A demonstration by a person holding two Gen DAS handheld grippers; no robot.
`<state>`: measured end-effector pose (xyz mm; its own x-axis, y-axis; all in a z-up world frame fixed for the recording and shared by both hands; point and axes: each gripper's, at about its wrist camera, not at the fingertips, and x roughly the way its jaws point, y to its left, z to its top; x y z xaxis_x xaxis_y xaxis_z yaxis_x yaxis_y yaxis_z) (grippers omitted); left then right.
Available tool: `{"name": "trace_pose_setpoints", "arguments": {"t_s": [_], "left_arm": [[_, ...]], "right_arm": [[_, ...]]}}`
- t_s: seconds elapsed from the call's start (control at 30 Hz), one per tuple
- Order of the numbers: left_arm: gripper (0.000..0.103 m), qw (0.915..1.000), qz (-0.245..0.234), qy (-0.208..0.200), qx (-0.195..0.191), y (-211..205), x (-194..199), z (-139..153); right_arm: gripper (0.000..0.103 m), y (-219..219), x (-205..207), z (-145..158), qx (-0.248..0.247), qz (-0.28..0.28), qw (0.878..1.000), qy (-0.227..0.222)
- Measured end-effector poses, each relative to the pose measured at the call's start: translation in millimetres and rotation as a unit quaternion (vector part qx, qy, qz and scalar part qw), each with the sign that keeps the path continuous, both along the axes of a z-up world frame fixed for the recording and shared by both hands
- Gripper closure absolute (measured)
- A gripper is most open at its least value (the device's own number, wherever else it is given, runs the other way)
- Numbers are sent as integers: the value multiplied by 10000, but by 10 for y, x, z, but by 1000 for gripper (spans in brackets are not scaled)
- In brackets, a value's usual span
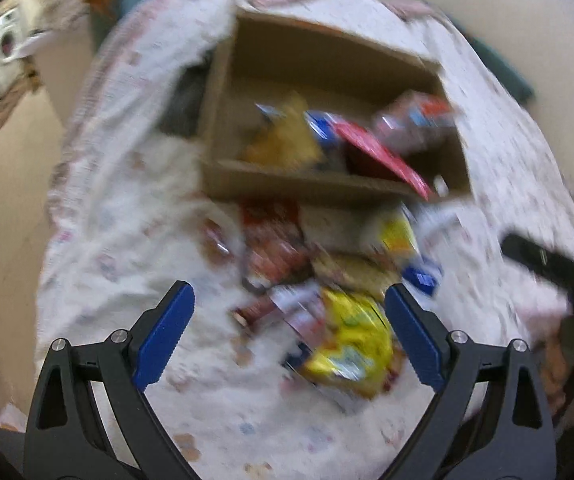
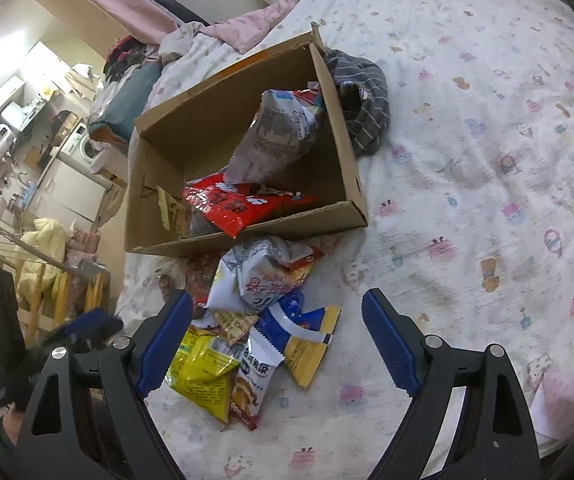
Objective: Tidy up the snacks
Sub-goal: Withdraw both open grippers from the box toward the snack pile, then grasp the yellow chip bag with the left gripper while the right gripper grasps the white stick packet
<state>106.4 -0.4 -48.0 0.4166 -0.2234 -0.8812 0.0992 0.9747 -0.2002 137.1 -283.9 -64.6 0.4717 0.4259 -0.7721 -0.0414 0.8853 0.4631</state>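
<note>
An open cardboard box (image 2: pixel 343 128) lies on the bed and holds a red snack bag (image 2: pixel 239 204) and a silver bag (image 2: pixel 275 132). It also shows in the blurred left wrist view (image 1: pixel 287 184). A pile of loose snack packets (image 2: pixel 259 280) lies on the sheet in front of the box. A yellow bag (image 2: pixel 203 368) is the nearest of them and also shows in the left wrist view (image 1: pixel 351 340). My left gripper (image 1: pixel 289 300) is open and empty above the pile. My right gripper (image 2: pixel 277 308) is open and empty over the pile.
A grey striped cloth (image 2: pixel 363 92) lies behind the box. The patterned bedsheet (image 2: pixel 487 160) spreads to the right. Pink bedding (image 2: pixel 243 28) is bunched at the far side. The bed edge, a drying rack (image 2: pixel 47 272) and kitchen units are on the left.
</note>
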Motion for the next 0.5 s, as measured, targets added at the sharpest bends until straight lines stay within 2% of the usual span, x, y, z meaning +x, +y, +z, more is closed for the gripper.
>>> {"name": "trace_pose_setpoints", "arguments": {"t_s": [0.13, 0.37, 0.4, 0.43, 0.5], "left_arm": [[9, 9979, -503, 332, 222, -306, -91, -216], [11, 9912, -1040, 477, 666, -710, -104, -435], [26, 9897, -1105, 526, 750, -761, -90, -485], [46, 9883, -1147, 579, 821, -790, -82, -516], [56, 9868, -1182, 650, 892, -822, -70, -552]], "right_arm": [[14, 6, 40, -27, -46, -31, 10000, 42], [14, -94, 15, -47, -125, -136, 9998, 73], [14, -116, 6, -50, -125, -161, 9998, 78], [14, -149, -5, -56, -125, -195, 9997, 89], [14, -194, -18, -67, -123, -242, 9996, 120]]}}
